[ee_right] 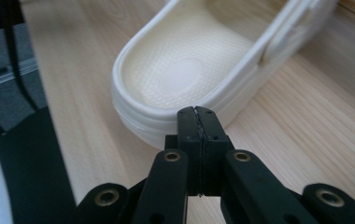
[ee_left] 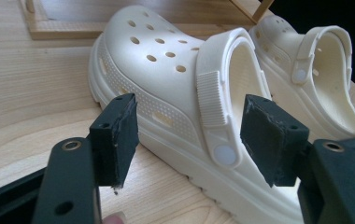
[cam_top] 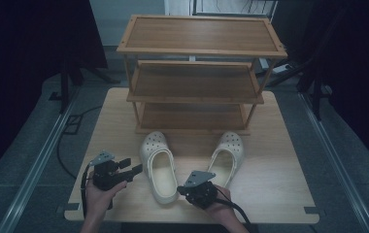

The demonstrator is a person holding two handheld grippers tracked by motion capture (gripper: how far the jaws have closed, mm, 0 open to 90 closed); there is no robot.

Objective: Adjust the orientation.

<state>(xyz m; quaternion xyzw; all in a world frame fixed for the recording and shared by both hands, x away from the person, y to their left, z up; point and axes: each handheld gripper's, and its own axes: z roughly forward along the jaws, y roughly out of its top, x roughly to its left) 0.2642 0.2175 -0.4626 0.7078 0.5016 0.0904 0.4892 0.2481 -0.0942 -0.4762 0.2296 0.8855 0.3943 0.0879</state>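
- The left gripper sits at the table's near-left part, held in the person's left hand. Its jaws stand wide open and hold nothing; in the left gripper view they frame the heel strap of the left clog without touching it.
- The left clog lies on the table just right of that gripper, toe toward the shoe rack, heel toward the person.
- Risk here, as I judge it: if the open jaws close on the soft strap alone, the strap may fold or pivot on its rivet and the clog could swing or drop when lifted.
- The right gripper is beside the left clog's heel, near the table's front edge, in the right hand. Its jaws are pressed fully together with nothing between them; the right gripper view shows their tips right at the heel rim of the clog, whether touching I cannot tell.
- Risk: closed jaws pushed forward would shove the clog across the table, out from between the left jaws.
- The right clog lies farther right, apart from both grippers, its toe near the rack's foot.
- The shoe rack stands at the table's far side; all three shelves appear bare, and both clogs are empty inside.
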